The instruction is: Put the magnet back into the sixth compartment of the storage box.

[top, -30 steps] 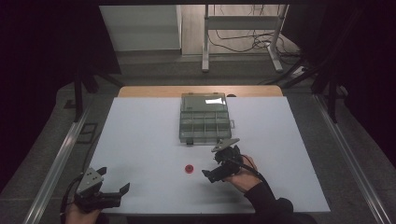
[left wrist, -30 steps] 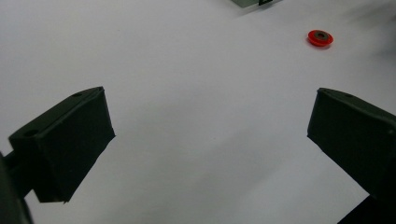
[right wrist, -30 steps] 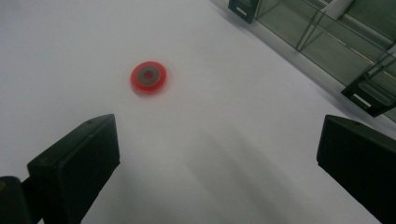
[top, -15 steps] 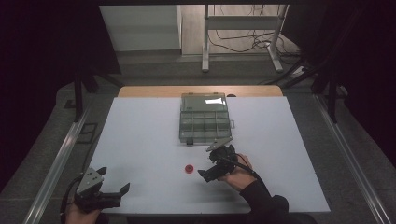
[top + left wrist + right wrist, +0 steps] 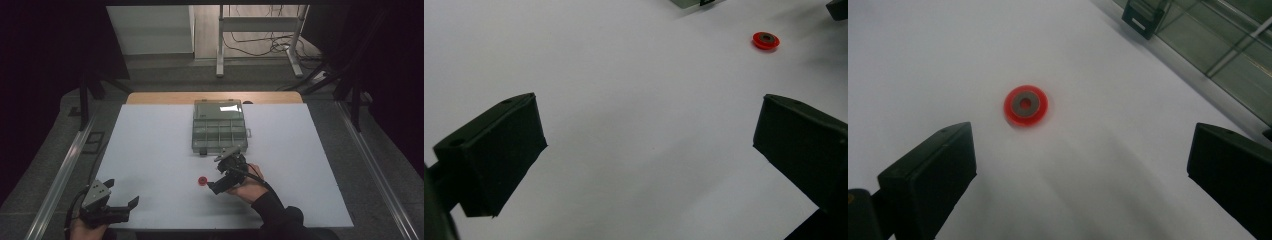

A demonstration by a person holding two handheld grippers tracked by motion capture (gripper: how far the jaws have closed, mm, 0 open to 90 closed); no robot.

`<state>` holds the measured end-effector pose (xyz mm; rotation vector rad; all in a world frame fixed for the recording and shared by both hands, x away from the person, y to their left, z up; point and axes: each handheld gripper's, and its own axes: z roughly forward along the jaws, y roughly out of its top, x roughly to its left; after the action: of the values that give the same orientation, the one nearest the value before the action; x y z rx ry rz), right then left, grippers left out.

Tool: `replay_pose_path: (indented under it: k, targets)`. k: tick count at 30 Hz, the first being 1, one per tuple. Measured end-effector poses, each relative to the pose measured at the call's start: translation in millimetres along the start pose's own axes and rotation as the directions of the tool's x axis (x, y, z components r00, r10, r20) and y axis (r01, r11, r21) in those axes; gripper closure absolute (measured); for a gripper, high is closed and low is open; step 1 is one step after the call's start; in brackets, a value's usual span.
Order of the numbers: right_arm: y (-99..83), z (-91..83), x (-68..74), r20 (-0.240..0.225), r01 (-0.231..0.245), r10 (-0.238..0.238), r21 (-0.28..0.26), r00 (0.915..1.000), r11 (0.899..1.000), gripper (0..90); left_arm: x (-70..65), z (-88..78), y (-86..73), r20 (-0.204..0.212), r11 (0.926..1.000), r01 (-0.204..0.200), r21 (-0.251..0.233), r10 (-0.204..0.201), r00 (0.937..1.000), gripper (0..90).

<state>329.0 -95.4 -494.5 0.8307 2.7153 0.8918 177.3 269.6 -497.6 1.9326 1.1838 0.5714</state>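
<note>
Just ahead of the right gripper (image 5: pixel 216 188) lies the small red plastic disc with a grey metal centre (image 5: pixel 1025 105), flat on the white tabletop (image 5: pixel 150 150). In the right gripper view the disc sits a little beyond the 2 black jaws and nearer the left one, touching neither. Those jaws stand wide apart and hold nothing. So the step in hand looks like the approach for a pick: the gripper is lined up on the disc, not yet around it.

Next, I'd say, the call is a short push forward and a nudge toward the left jaw's side, so the disc sits midway between the 2 pads, then a low dip, because the disc is thin and lies flush on the surface.

Off beyond the right jaw runs the clear plastic compartment box with dark latches (image 5: pixel 220 130), lid closed as far as I can tell; its near edge passes close to that jaw, so a wide swing that way risks a knock. Toward the left jaw the tabletop is bare, with plenty of room.

Meanwhile the left gripper (image 5: pixel 125 209) hangs at the table's near edge, jaws spread and holding nothing, well apart from the disc, which sits far beyond its right jaw.
</note>
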Motion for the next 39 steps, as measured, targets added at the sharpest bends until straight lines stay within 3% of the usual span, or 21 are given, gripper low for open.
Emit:
replay_pose_path:
  k: [18, 27, 31, 39]
  targets:
    - [12.6, 19.2, 12.3, -0.023, 0.023, -0.022, 0.048, 0.9995, 0.999, 0.7, 0.6, -0.5, -0.3, 0.003, 1.0, 0.0, -0.003, 0.0, 1.0, 0.9]
    - [16.4, 30.0, 17.9, -0.012, 0.067, -0.066, 0.055, 0.9977, 0.996, 13.0, 0.5, -0.6, -0.3, 0.004, 1.0, -0.002, -0.003, 0.002, 1.0, 0.9]
    - [17.3, 35.1, 21.0, -0.036, 0.098, -0.096, 0.067, 0.9948, 0.993, 25.6, 0.7, -0.6, -0.4, 0.005, 1.0, 0.0, -0.004, 0.0, 1.0, 0.9]
    - [18.8, 42.0, 25.4, -0.063, 0.134, -0.129, 0.078, 0.9897, 0.988, 39.8, 1.8, -1.0, -0.7, 0.01, 1.0, 0.006, -0.006, -0.006, 0.9999, 0.9]
